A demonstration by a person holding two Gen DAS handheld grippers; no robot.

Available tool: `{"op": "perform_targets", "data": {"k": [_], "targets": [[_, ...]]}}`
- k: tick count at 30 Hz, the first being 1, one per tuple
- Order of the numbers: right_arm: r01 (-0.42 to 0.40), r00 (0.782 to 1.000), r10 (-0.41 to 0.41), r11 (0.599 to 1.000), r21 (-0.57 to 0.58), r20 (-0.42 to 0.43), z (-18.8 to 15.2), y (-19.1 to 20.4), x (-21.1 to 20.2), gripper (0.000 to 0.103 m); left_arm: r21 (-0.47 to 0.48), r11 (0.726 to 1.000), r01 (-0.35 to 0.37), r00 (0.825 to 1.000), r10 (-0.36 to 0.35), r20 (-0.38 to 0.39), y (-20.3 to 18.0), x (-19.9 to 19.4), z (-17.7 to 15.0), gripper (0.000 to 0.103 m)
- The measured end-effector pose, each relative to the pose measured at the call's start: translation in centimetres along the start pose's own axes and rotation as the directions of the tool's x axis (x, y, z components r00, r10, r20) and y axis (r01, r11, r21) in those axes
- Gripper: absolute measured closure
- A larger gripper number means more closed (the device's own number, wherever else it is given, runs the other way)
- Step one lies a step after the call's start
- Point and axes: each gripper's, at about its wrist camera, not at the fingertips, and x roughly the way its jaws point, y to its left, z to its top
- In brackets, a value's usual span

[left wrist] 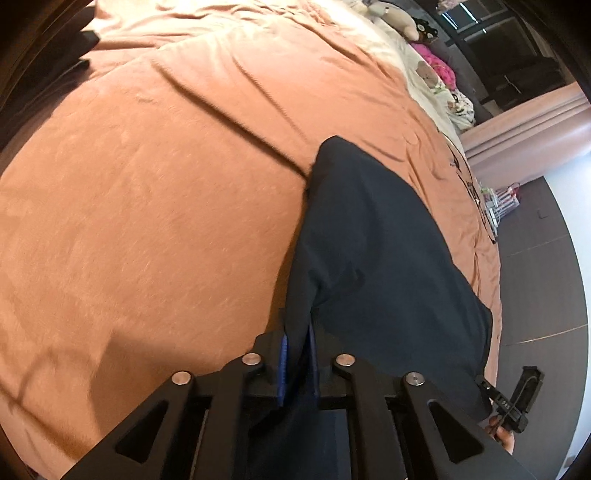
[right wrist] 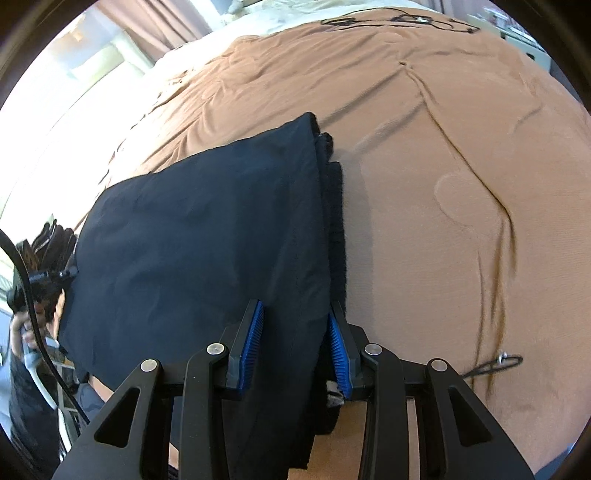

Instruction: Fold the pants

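Note:
Dark navy pants (left wrist: pixel 376 251) lie folded on an orange-brown bedspread (left wrist: pixel 155 184). In the left wrist view my left gripper (left wrist: pixel 297 354) is shut on one edge of the pants, the cloth pinched between its blue pads. In the right wrist view the same pants (right wrist: pixel 199 229) spread to the left, with stacked layers along their right edge. My right gripper (right wrist: pixel 295 339) straddles that edge; its blue pads (right wrist: pixel 253 332) stand apart with the cloth running loosely between them. The other gripper shows at the far left of this view (right wrist: pixel 44 273).
The bedspread (right wrist: pixel 461 184) has creases running across it. Stuffed toys and a pink cloth (left wrist: pixel 436 66) lie at the far end of the bed. A black cord (right wrist: pixel 391 20) lies on the far bedspread, and another loop (right wrist: pixel 495 362) near my right gripper. Dark floor (left wrist: pixel 539 280) lies beside the bed.

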Motion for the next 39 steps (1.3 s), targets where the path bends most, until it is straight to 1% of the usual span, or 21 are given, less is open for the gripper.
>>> {"op": "perform_targets", "data": {"k": [2, 3, 4, 6, 9, 10, 13, 16, 18, 20, 22, 25, 27, 29, 33, 37, 39], "targets": [[0.004, 1.0, -0.004, 1.0, 0.001, 0.005, -0.3, -0.1, -0.2, 0.07, -0.006, 1.0, -0.007, 1.0, 0.007, -0.005, 0.4, -0.2, -0.6, 0.087], [0.013, 1.0, -0.013, 1.0, -0.012, 0.006, -0.3, 0.0, -0.6, 0.07, -0.008, 1.0, -0.007, 1.0, 0.007, -0.005, 0.6, -0.4, -0.8, 0.084], [0.021, 1.0, -0.02, 1.0, -0.023, 0.008, -0.4, 0.1, -0.6, 0.07, -0.012, 1.0, -0.006, 1.0, 0.006, -0.002, 0.8, -0.7, -1.2, 0.078], [0.03, 0.999, -0.03, 0.999, -0.039, 0.014, -0.7, 0.3, -0.9, 0.07, -0.016, 1.0, -0.001, 1.0, 0.001, 0.004, 1.2, -1.3, -1.8, 0.072], [0.036, 0.999, -0.035, 0.998, -0.051, 0.023, -1.0, 0.5, -1.0, 0.07, -0.025, 1.0, 0.009, 1.0, -0.009, 0.007, 1.9, -2.0, -3.0, 0.068], [0.037, 0.999, -0.036, 0.998, -0.055, 0.024, -1.6, 0.9, -1.6, 0.07, -0.03, 0.999, 0.011, 1.0, -0.011, 0.007, 2.1, -2.2, -3.5, 0.066], [0.035, 0.999, -0.034, 0.998, -0.057, 0.028, -2.5, 0.4, -2.4, 0.07, -0.045, 0.999, 0.015, 1.0, -0.014, 0.021, 2.7, -3.0, -4.7, 0.062], [0.028, 0.999, -0.027, 0.998, -0.054, 0.026, -2.9, -0.1, -2.7, 0.07, -0.074, 0.996, 0.041, 0.999, -0.039, 0.024, 3.4, -3.6, -5.8, 0.06], [0.021, 1.0, -0.02, 0.999, -0.049, 0.022, -3.0, -0.4, -2.8, 0.07, -0.084, 0.996, 0.042, 0.999, -0.04, 0.026, 3.7, -3.9, -6.6, 0.06], [0.013, 1.0, -0.013, 0.999, -0.045, 0.021, -3.1, -0.6, -2.8, 0.07, -0.105, 0.993, 0.062, 0.998, -0.059, 0.027, 4.0, -4.1, -7.4, 0.058], [0.007, 1.0, -0.006, 0.999, -0.043, 0.022, -3.1, -0.7, -2.8, 0.07, -0.122, 0.989, 0.08, 0.996, -0.077, 0.034, 4.2, -4.3, -8.1, 0.052], [0.001, 1.0, 0.0, 0.999, -0.043, 0.023, -3.2, -0.9, -2.8, 0.07, -0.146, 0.983, 0.113, 0.993, -0.107, 0.046, 4.5, -4.8, -9.2, 0.047], [-0.005, 1.0, 0.006, 0.999, -0.042, 0.022, -3.2, -1.0, -2.8, 0.07, -0.165, 0.975, 0.146, 0.989, -0.14, 0.048, 4.7, -4.8, -9.6, 0.045], [-0.014, 1.0, 0.015, 0.999, -0.04, 0.022, -3.2, -1.2, -2.7, 0.07, -0.197, 0.964, 0.18, 0.984, -0.172, 0.055, 5.0, -4.6, -9.9, 0.045], [-0.04, 0.999, 0.04, 0.999, -0.019, 0.023, -3.4, -1.6, -2.6, 0.07, -0.235, 0.948, 0.217, 0.976, -0.202, 0.084, 5.4, -4.3, -10.4, 0.045], [-0.062, 0.998, 0.062, 0.998, -0.001, 0.027, -3.7, -2.0, -2.3, 0.07, -0.279, 0.921, 0.271, 0.962, -0.247, 0.119, 6.1, -3.9, -10.4, 0.045], [-0.069, 0.997, 0.069, 0.998, 0.005, 0.031, -3.8, -2.2, -2.3, 0.07, -0.289, 0.914, 0.286, 0.957, -0.256, 0.137, 6.1, -3.9, -10.6, 0.045]]}}
